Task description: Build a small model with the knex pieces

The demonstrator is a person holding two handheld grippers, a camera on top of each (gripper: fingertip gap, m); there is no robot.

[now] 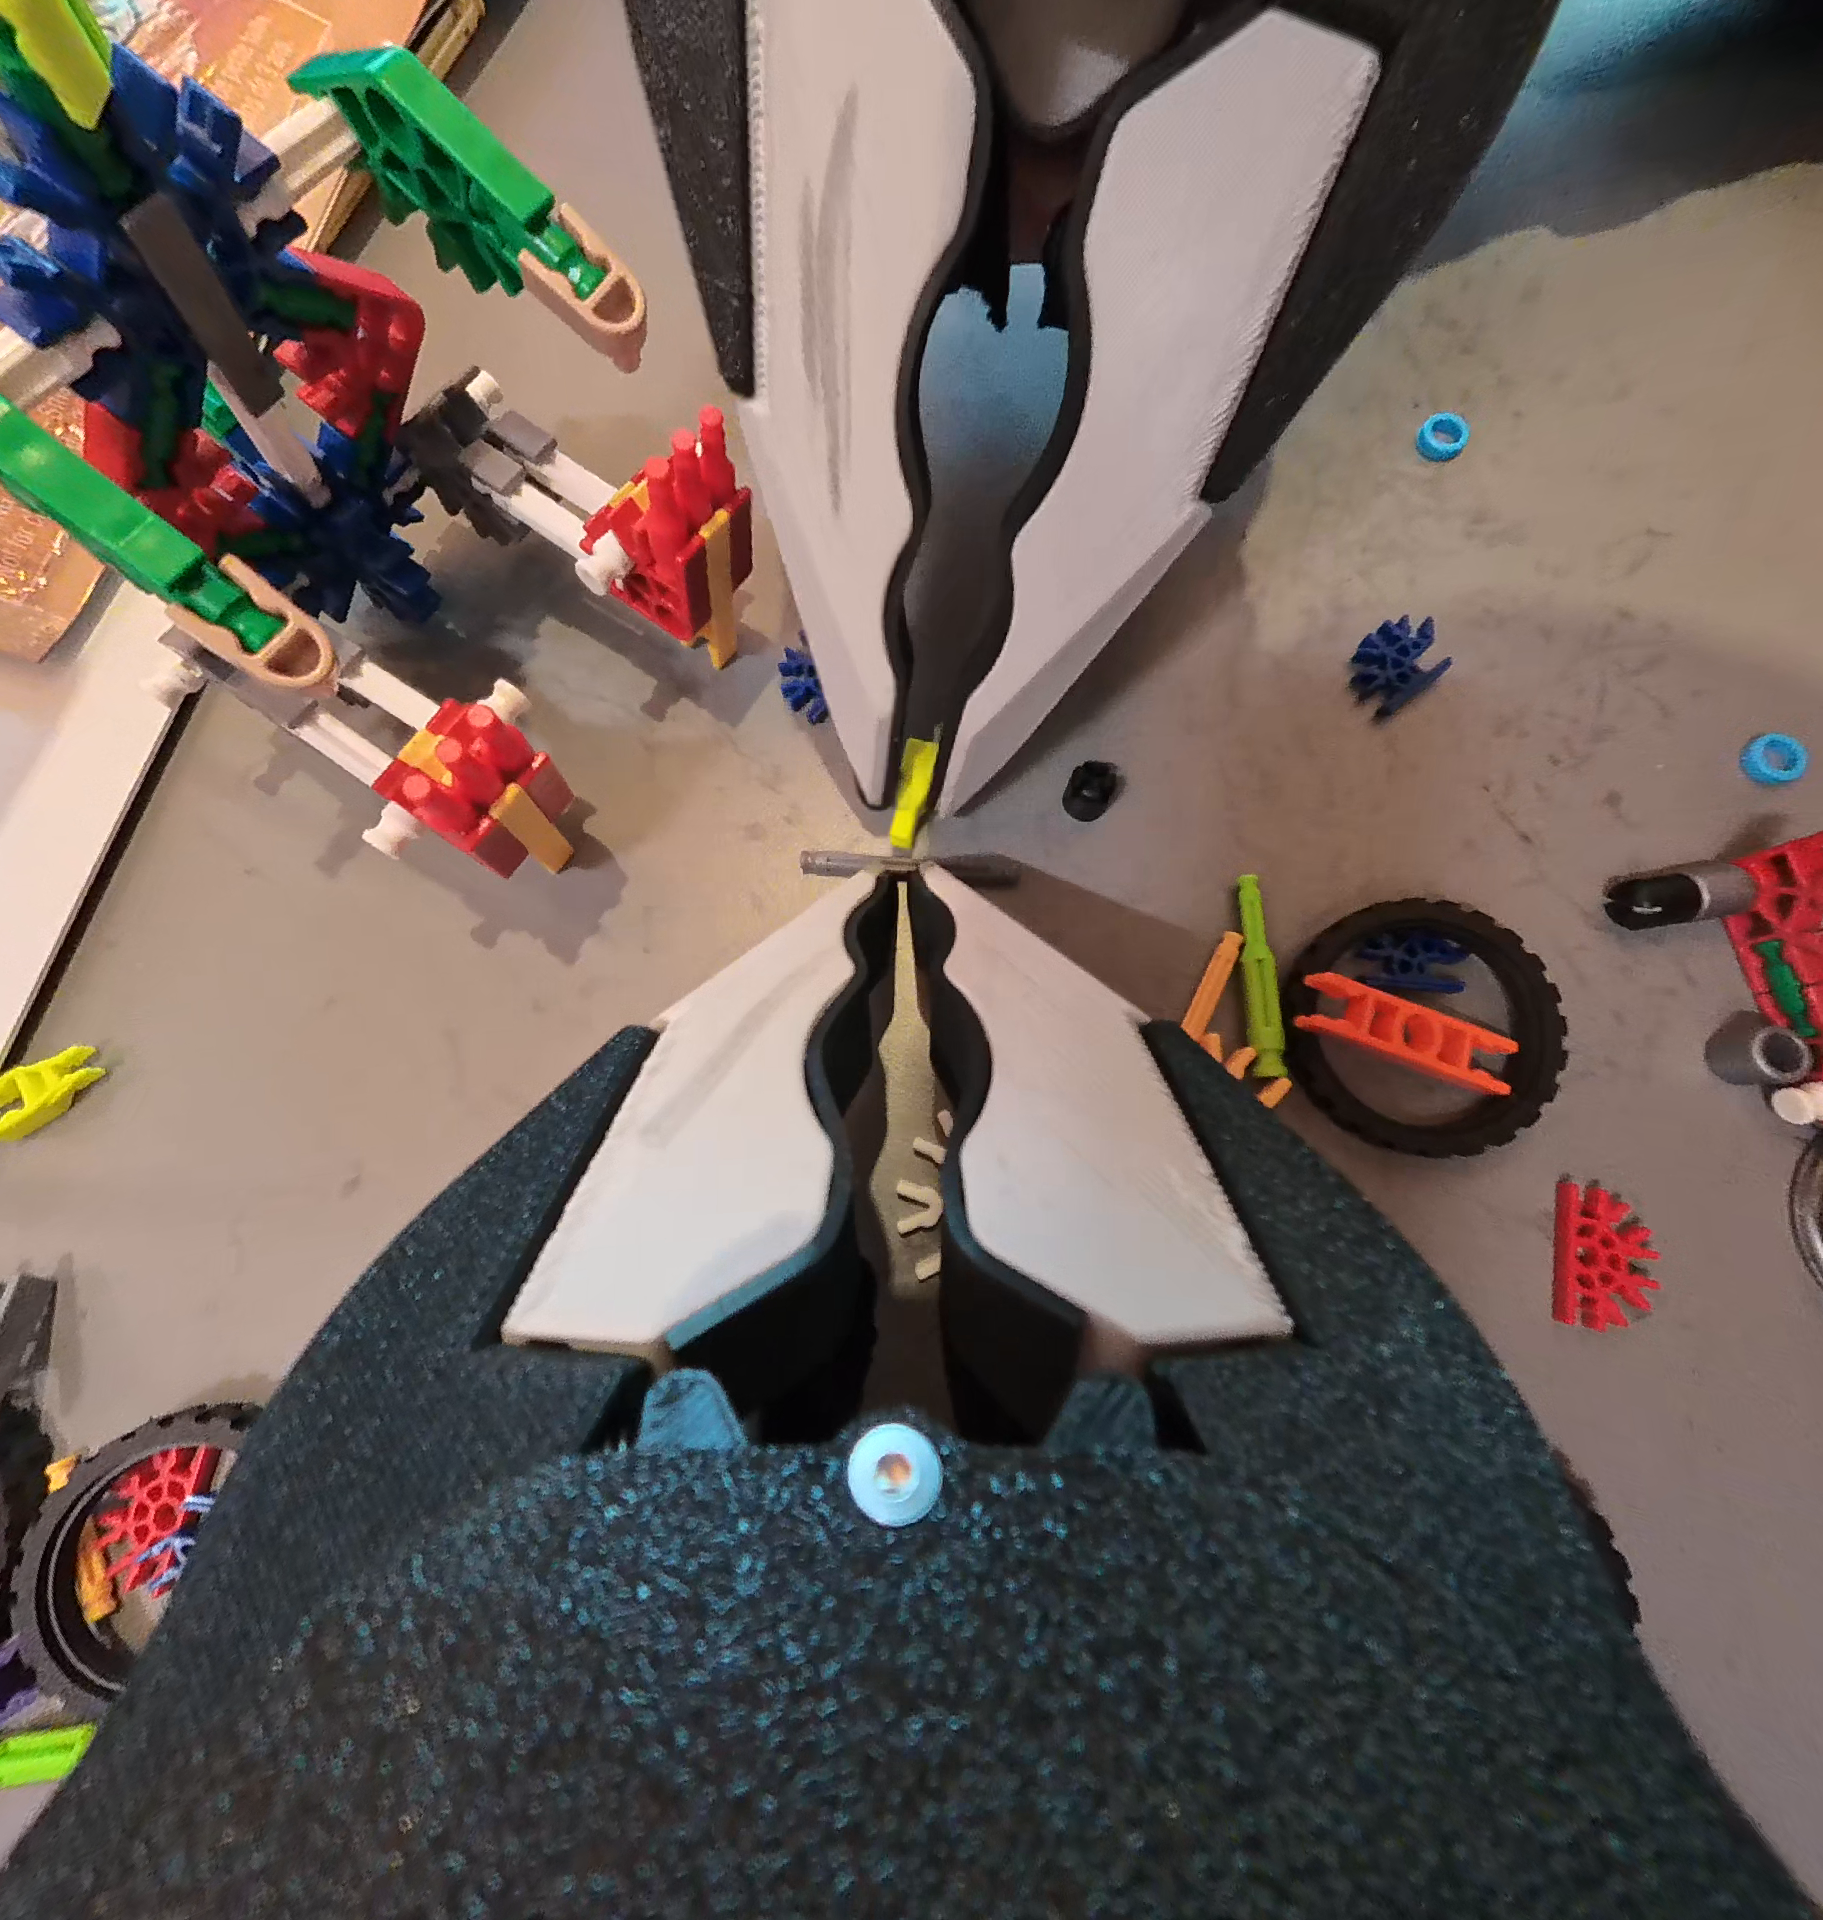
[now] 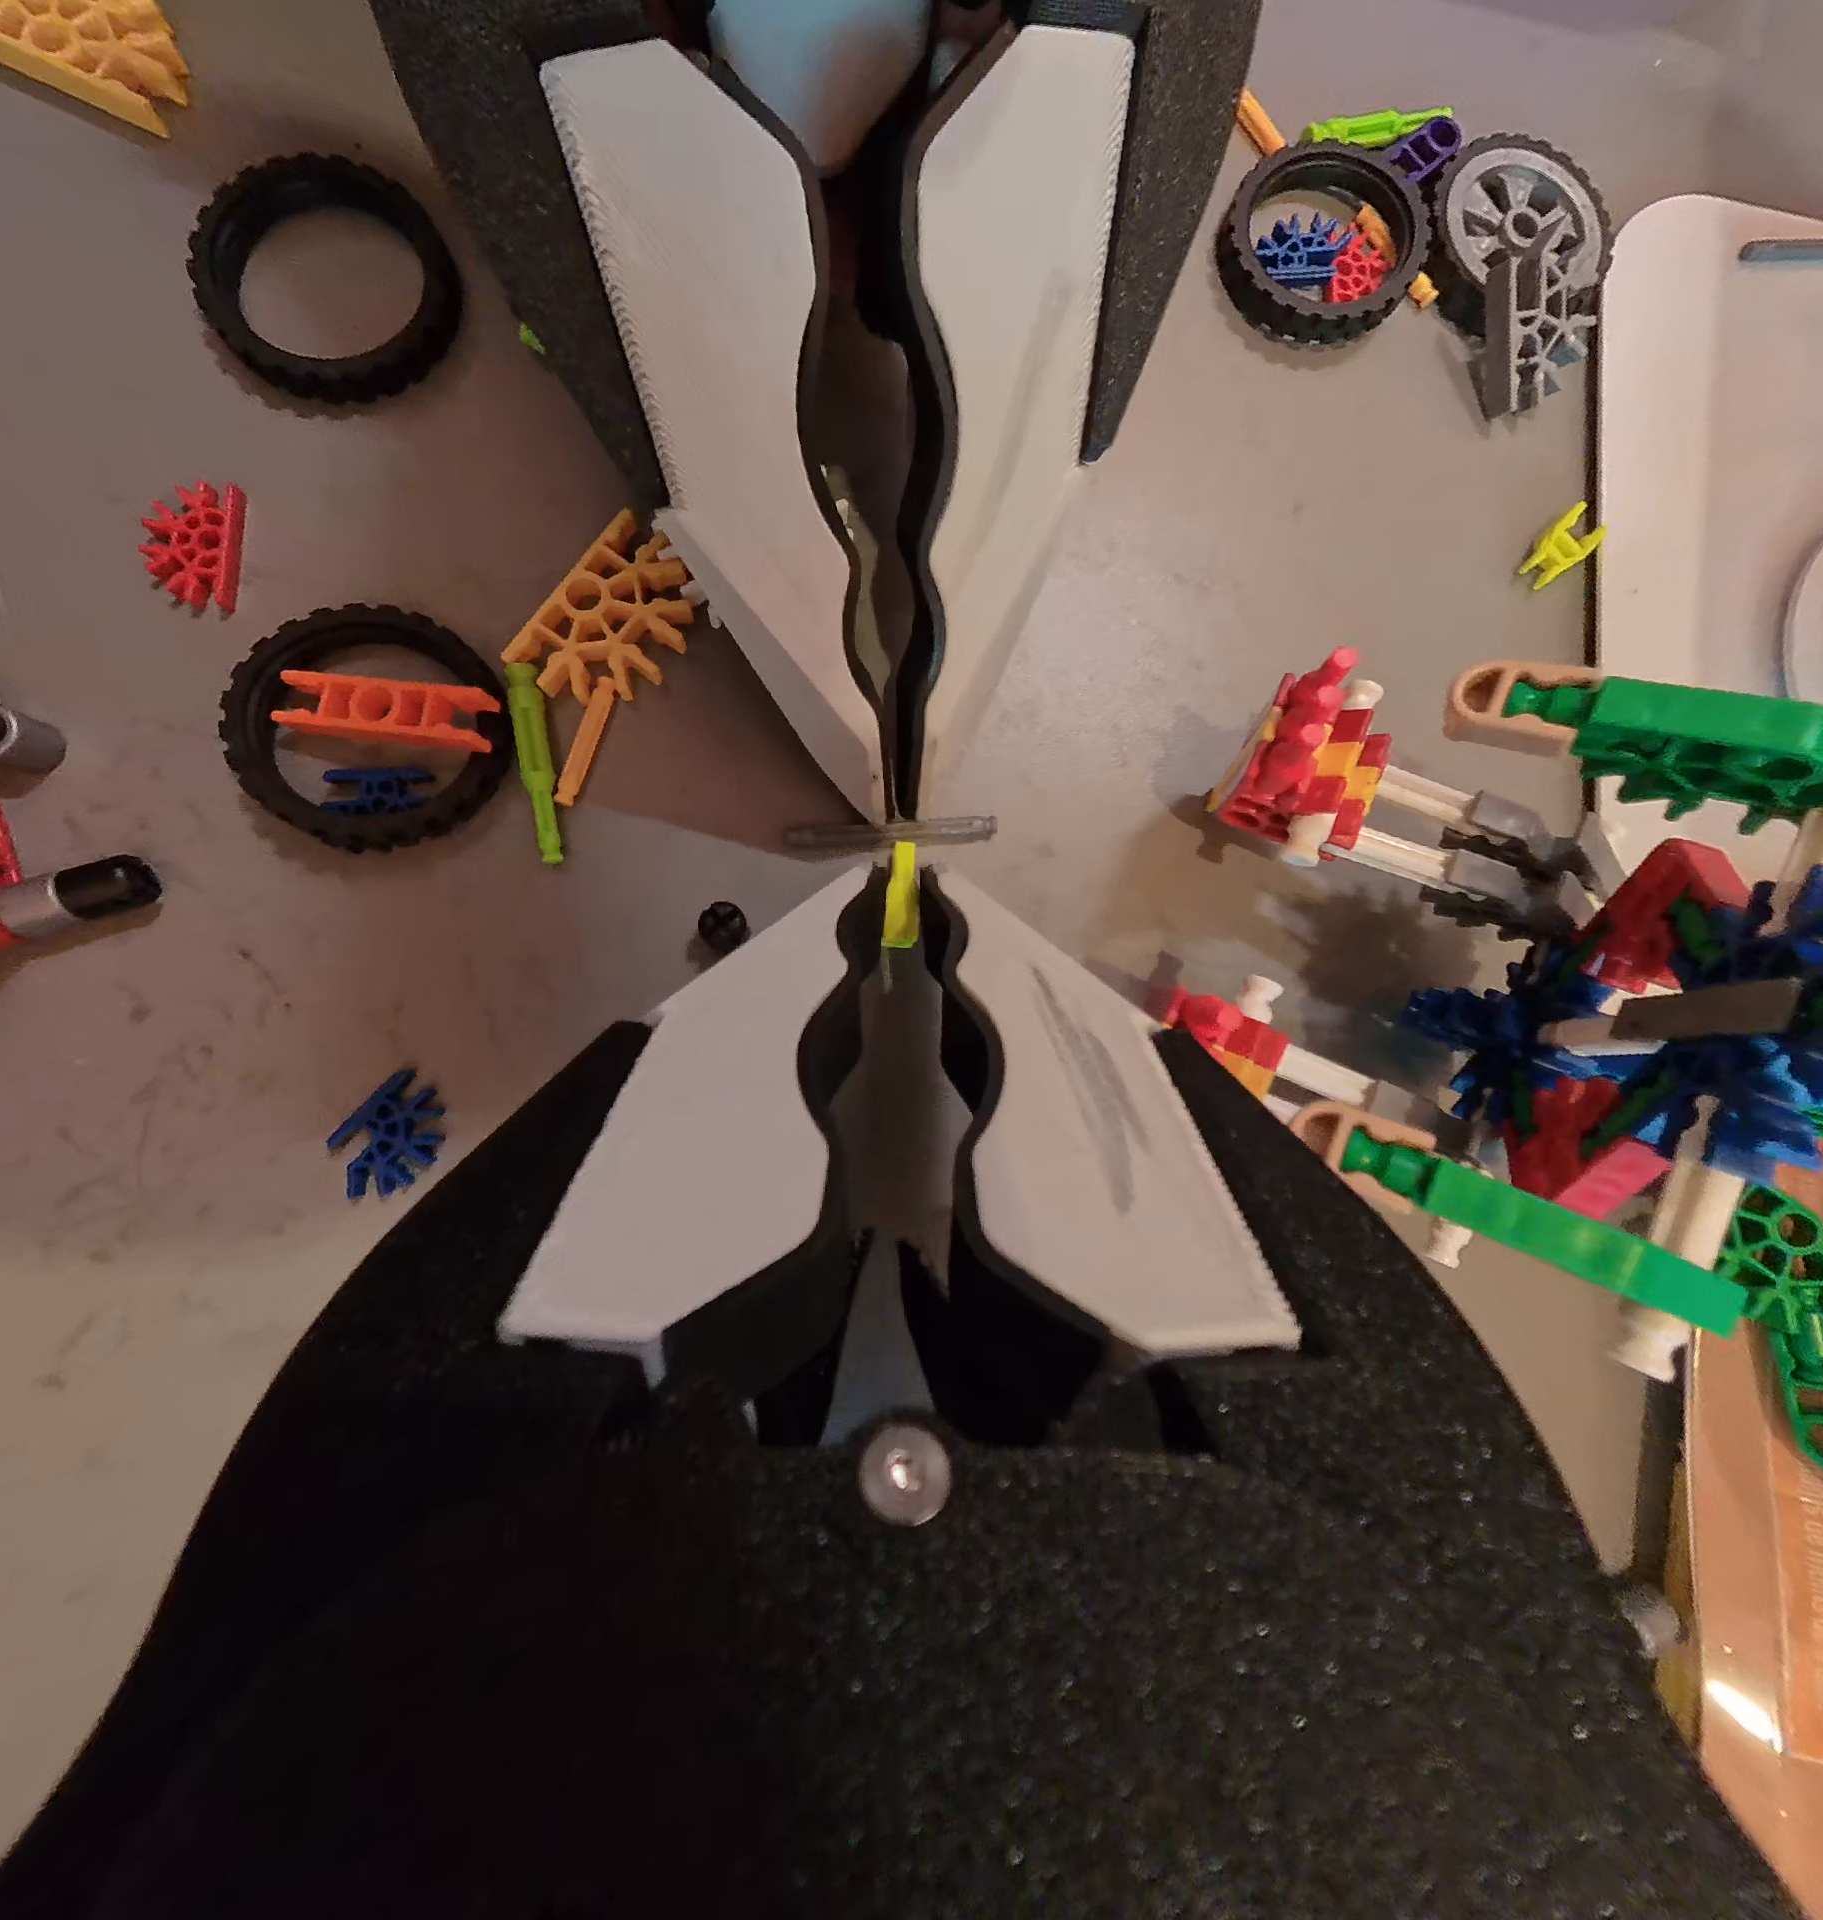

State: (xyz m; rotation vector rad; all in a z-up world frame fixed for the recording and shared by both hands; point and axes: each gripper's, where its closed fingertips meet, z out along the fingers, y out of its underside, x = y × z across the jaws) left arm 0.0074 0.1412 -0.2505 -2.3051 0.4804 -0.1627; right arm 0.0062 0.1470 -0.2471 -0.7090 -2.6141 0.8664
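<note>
My two grippers meet tip to tip above a grey table (image 1: pixel 1094 1039). My left gripper (image 1: pixel 902 878) is shut on a thin grey rod (image 1: pixel 834 862), held crosswise. It enters the right wrist view (image 2: pixel 894 805) from the top, with the rod (image 2: pixel 959 828) sticking out on both sides. My right gripper (image 2: pixel 899 883) is shut on a small yellow-green connector (image 2: pixel 899 904). The connector's free end touches the middle of the rod. In the left wrist view the right gripper (image 1: pixel 912 800) comes down from the top with the connector (image 1: pixel 915 790).
A large model of green, blue and red construction pieces (image 1: pixel 211 364) stands beside the grippers (image 2: pixel 1665 987). Black tyres (image 1: pixel 1426 1029) (image 2: pixel 325 275), an orange connector (image 2: pixel 606 613), red (image 1: pixel 1598 1257) and blue (image 2: pixel 387 1132) connectors and blue rings (image 1: pixel 1774 758) lie scattered. My two grippers' fingertips are within a few centimetres of each other.
</note>
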